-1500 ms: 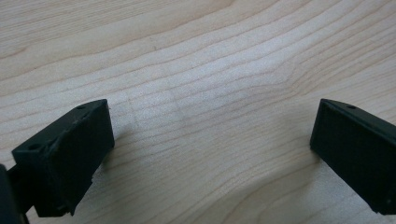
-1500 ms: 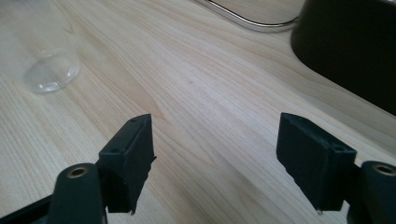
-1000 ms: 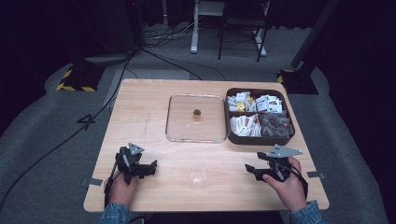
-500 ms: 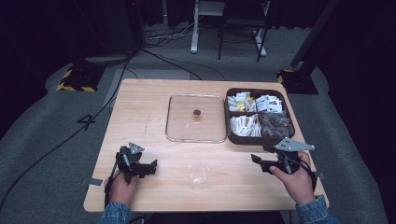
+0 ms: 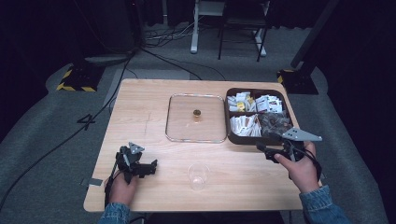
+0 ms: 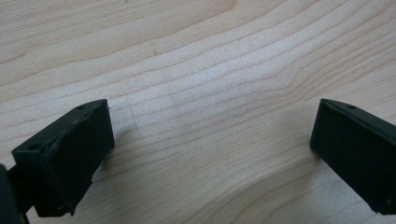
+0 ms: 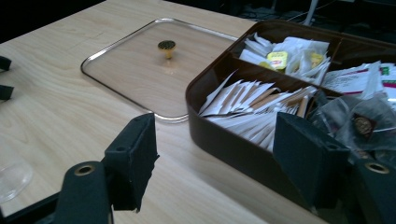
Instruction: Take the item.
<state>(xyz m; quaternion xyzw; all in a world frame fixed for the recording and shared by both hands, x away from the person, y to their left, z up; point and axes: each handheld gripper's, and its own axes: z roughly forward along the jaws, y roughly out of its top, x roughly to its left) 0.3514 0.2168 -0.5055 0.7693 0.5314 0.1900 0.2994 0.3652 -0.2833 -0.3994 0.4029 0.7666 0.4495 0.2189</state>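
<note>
The right gripper [image 5: 267, 150] is hovering with jaws spread wide just beside the near wall of the brown compartment box [image 7: 224, 140], while the left gripper [image 5: 150, 167] is resting low over bare table [image 6: 196, 84], its jaws likewise spread and holding nothing. If a sachet is wanted, the gripper is probably best lifting over the rim and dropping onto the white paper sachets [image 7: 247, 109] in the near-left compartment, nipping a single raised edge rather than the whole stack. The clear cup [image 5: 198, 175] is standing between the hands and the glass lid [image 5: 196, 117] is lying flat beside the box, but the sachet printing is proving too small to read, and the crinkled clear wrappers [image 7: 364, 121] are hiding their contents.
</note>
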